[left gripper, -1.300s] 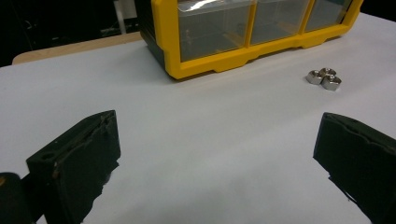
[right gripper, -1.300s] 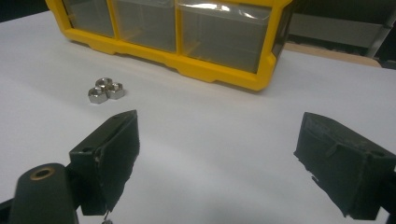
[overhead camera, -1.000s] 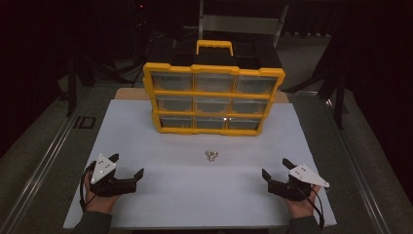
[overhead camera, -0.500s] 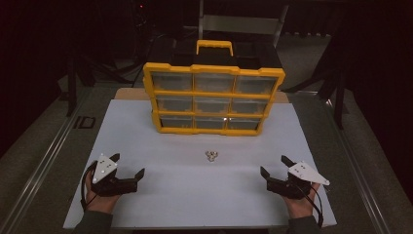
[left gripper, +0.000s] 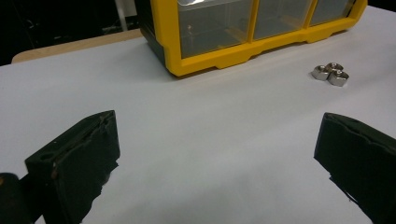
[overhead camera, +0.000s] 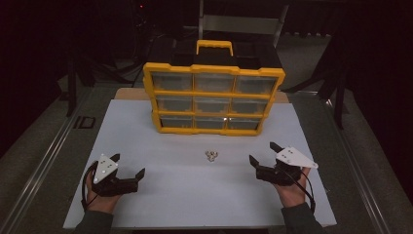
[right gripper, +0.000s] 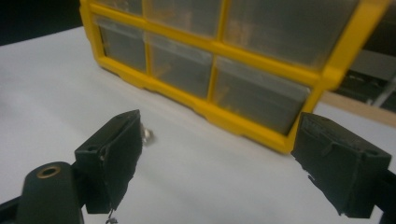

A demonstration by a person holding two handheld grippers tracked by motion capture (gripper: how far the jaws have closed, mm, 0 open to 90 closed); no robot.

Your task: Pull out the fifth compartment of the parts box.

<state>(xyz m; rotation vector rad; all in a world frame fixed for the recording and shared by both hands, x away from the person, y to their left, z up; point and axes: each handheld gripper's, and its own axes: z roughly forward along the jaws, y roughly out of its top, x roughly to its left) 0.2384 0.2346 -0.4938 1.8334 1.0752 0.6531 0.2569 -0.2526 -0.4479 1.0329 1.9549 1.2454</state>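
Yellow drawer cabinet (overhead camera: 213,97) stands at the back of my white counter (overhead camera: 160,200), every drawer shut. Small cluster of metal nuts (overhead camera: 211,156) lies loose in front of it, untouched, so nothing's done yet. Left tongs (overhead camera: 128,168) and right tongs (overhead camera: 263,153) both wide open, empty. Since a second ago: right tongs crept toward the nuts; left barely moved.

Your left gripper (overhead camera: 127,165) sits low at the near left of the white mat (overhead camera: 146,131), jaws spread wide with nothing between them. Your right gripper (overhead camera: 263,152) rests at the near right, jaws likewise apart and empty. Between them, nearer the right one, a small cluster of metal nuts (overhead camera: 211,155) lies on the mat, just in front of the upright yellow drawer organizer (overhead camera: 214,97).
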